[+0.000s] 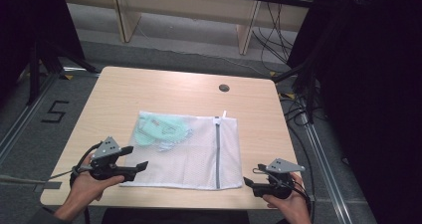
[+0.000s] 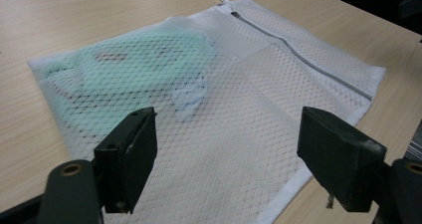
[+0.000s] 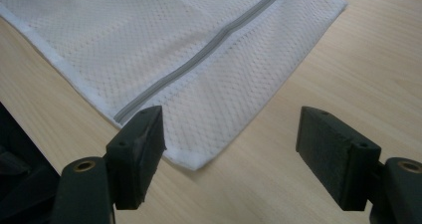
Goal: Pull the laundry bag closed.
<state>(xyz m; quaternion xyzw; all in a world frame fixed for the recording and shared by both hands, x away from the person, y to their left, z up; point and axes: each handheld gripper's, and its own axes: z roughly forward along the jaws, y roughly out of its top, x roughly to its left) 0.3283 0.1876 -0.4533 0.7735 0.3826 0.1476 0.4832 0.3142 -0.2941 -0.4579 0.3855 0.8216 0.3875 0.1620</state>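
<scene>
Because the white mesh laundry bag point(image 1: 191, 149) is laid flat mid-bench with its zipper point(image 1: 217, 152) shut and mint garments point(image 1: 161, 129) inside, both claws are held released: left claw point(image 1: 139, 160) at its near-left corner, right claw point(image 1: 247, 182) off its near-right corner.

A black numeral 5 point(image 1: 53, 112) is marked on the grey floor left of the table.
</scene>
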